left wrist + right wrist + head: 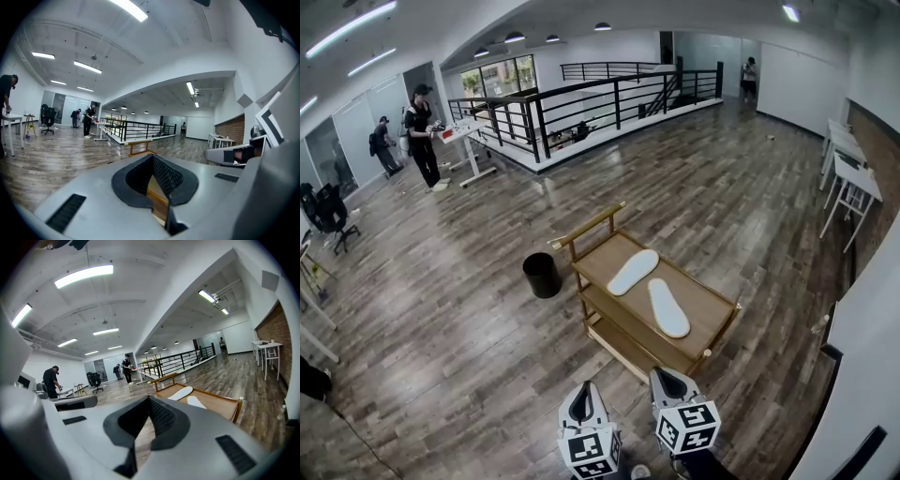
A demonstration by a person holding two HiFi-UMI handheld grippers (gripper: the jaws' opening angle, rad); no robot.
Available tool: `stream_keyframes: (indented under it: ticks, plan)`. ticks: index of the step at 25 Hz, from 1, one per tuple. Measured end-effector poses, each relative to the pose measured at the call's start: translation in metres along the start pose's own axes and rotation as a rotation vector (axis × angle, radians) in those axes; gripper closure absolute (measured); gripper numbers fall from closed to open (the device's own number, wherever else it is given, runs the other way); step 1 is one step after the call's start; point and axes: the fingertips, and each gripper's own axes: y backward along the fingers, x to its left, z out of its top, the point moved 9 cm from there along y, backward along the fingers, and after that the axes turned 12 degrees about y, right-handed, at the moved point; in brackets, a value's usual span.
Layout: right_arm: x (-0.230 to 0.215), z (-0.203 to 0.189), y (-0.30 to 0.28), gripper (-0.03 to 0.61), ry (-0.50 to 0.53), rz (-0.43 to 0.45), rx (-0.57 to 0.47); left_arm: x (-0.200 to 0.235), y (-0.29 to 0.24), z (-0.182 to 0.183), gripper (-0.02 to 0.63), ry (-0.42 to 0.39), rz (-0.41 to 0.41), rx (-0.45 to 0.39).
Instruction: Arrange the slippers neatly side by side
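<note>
Two white slippers lie sole-up on the top shelf of a wooden cart (609, 251). The far slipper (633, 272) and the near slipper (668, 307) are angled apart, their near ends close and their far ends spread. Both also show in the right gripper view, the far slipper (181, 392) and the near slipper (196, 402) on the cart (222, 408). My left gripper (584, 391) and right gripper (667, 377) hover side by side in front of the cart, short of it. Each is shut with nothing between its jaws, seen at the left gripper (152, 165) and the right gripper (148, 404).
A black bin (542, 275) stands on the wood floor left of the cart. A black railing (581, 103) runs across the back. White tables (853, 173) line the right wall. A person (422, 136) stands at a desk far left.
</note>
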Motion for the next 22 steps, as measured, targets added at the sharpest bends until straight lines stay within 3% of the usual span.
stream_keyframes:
  ticks: [8, 16, 22]
  plan:
    - [-0.001, 0.023, -0.076, 0.580, 0.018, -0.034, -0.002, 0.030, -0.075, 0.030, 0.624, -0.003, -0.053, -0.012]
    - [0.009, 0.052, -0.170, 0.580, 0.028, -0.083, -0.007, 0.091, -0.150, 0.061, 0.624, 0.029, -0.073, -0.011]
    - [0.012, 0.052, -0.202, 0.580, 0.028, -0.113, 0.027, 0.114, -0.182, 0.065, 0.624, 0.064, -0.089, 0.002]
